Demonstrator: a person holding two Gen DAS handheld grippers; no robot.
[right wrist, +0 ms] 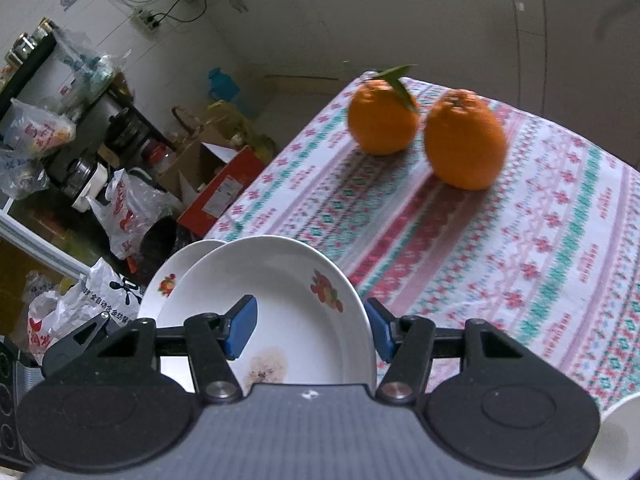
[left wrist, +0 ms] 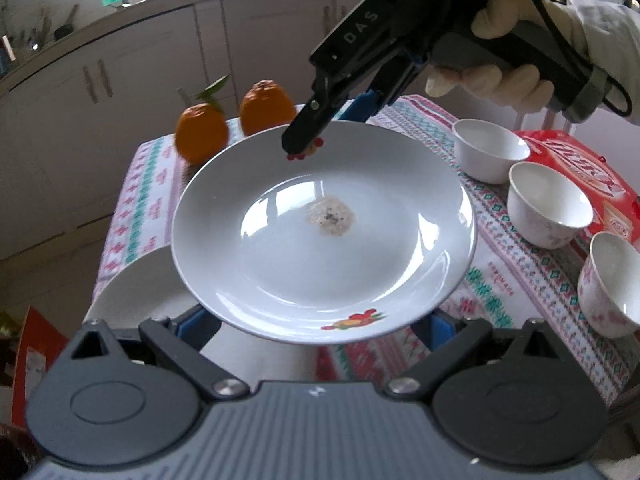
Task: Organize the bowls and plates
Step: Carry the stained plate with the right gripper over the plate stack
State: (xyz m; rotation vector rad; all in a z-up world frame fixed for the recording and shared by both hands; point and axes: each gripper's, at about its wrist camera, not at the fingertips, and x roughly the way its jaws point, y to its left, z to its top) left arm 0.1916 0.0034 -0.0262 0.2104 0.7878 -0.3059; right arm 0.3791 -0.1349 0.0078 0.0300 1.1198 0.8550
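Note:
A white plate [left wrist: 320, 240] with fruit prints and a dried food stain is raised above the patterned tablecloth [left wrist: 500, 280]. My right gripper [left wrist: 308, 140] comes in from the upper right; its jaws straddle the plate's far rim with a gap, so it is open. In the right wrist view the same plate [right wrist: 288, 312] sits between the blue pads [right wrist: 242, 330]. My left gripper [left wrist: 320, 328] is open, its blue pads wide apart under the plate's near rim. A second white plate [left wrist: 132, 292] lies below at the left, and shows in the right wrist view [right wrist: 168, 280].
Two oranges [left wrist: 232, 120] stand at the table's far edge. Three white bowls [left wrist: 548, 208] line the right side, beside a red package [left wrist: 580, 168]. Kitchen cabinets are behind. Bags and boxes [right wrist: 120, 208] crowd the floor left of the table.

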